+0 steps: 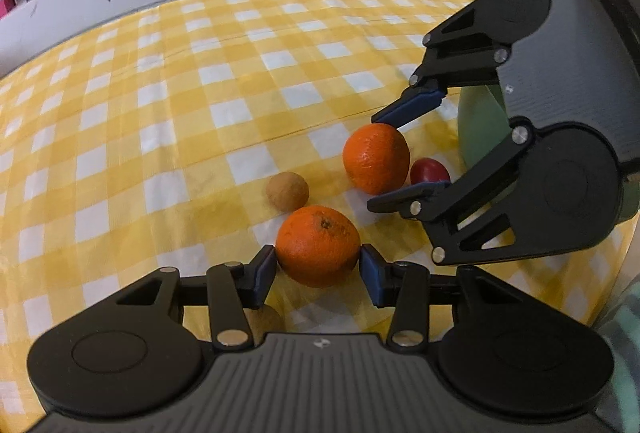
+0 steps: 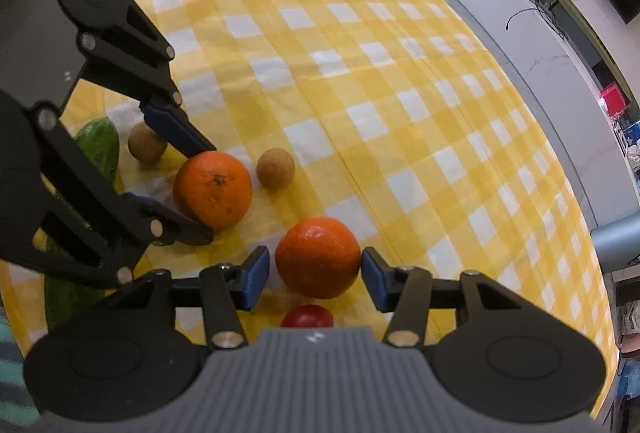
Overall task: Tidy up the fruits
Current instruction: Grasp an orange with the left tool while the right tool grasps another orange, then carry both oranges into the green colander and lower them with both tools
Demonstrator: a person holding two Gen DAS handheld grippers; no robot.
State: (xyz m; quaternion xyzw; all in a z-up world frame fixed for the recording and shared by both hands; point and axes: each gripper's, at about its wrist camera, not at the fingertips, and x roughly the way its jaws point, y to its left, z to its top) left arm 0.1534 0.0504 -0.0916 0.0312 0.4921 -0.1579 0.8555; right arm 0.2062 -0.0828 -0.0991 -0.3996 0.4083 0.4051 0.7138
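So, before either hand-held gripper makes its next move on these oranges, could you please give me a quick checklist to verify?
1. First orange centred between the left hand-held gripper pads: ok.
2. Left pads pressing firmly: cannot tell.
3. Second orange between the right hand-held gripper pads: ok.
4. Right pads both touching: not ok, sliver of gap at one pad.
5. Brown fruit clear of the first orange: ok.
6. Red fruit clear of the second orange: cannot tell.
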